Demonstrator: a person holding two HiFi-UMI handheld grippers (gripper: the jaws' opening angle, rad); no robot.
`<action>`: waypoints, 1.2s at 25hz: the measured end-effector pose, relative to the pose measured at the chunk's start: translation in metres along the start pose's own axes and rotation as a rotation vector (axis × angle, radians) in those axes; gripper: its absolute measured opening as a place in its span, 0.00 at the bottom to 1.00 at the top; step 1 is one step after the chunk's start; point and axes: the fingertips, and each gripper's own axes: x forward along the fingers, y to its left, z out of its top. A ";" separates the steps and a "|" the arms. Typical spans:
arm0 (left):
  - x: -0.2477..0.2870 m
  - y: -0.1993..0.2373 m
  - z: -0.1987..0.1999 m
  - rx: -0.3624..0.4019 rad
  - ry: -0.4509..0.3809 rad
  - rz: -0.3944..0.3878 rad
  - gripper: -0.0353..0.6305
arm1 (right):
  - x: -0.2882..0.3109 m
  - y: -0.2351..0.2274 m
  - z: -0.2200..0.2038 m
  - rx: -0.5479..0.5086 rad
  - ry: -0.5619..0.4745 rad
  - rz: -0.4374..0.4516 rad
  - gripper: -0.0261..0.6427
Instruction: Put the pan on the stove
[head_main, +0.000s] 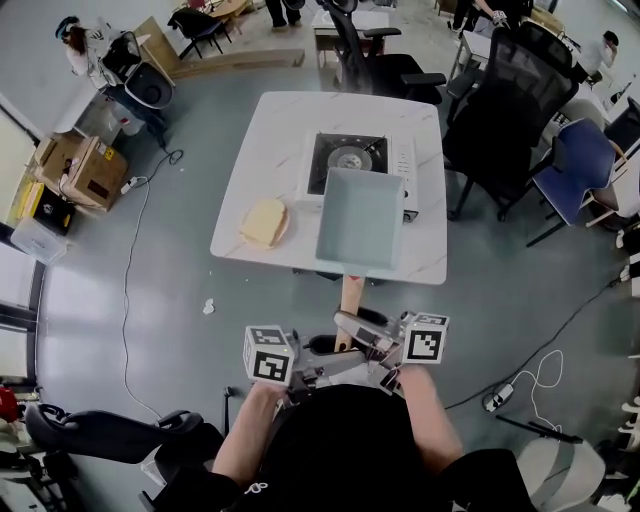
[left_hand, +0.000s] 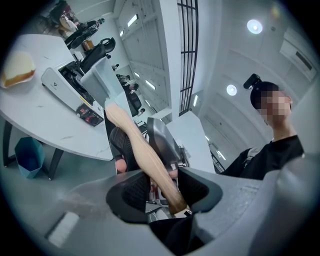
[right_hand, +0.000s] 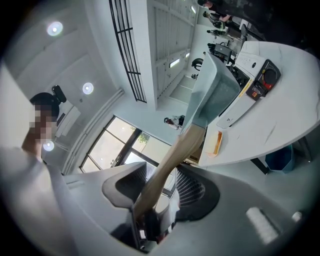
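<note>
Two hand-held grippers meet at the near end of a light wooden handle (head_main: 350, 295) in the head view. The left gripper (head_main: 335, 352) comes in from the left and the right gripper (head_main: 350, 322) from the right, just beyond it. Straight ahead of both, the handle leads to the pale blue-grey rectangular pan (head_main: 360, 220). The pan sits over the near part of the white marble-look table (head_main: 260, 130). Its far edge overlaps the near edge of the white portable gas stove (head_main: 350, 155), and the burner beyond it is uncovered. Whether the pan rests there or is lifted cannot be told. Ahead and to the left of the grippers, a slice of yellow bread (head_main: 263, 222) lies on a small plate.

From the left gripper view, the jaws are clamped on the handle's darker end. The handle runs up and away between the pads to the pan, which tilts above the stove. The right gripper's grey jaw sits on the handle just ahead.

From the right gripper view, the jaws stand wide and hold the handle between their pads. The handle rises ahead to the pan, with the stove's control panel just beyond it to the right.
</note>
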 end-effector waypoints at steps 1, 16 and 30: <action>0.001 0.002 0.002 0.002 -0.001 0.000 0.32 | 0.001 -0.002 0.003 -0.002 0.001 0.001 0.31; 0.003 0.015 0.023 0.031 -0.016 0.023 0.32 | 0.011 -0.010 0.022 -0.020 0.013 0.031 0.31; 0.002 0.054 0.077 0.008 -0.012 0.009 0.32 | 0.039 -0.046 0.071 -0.009 0.005 0.003 0.31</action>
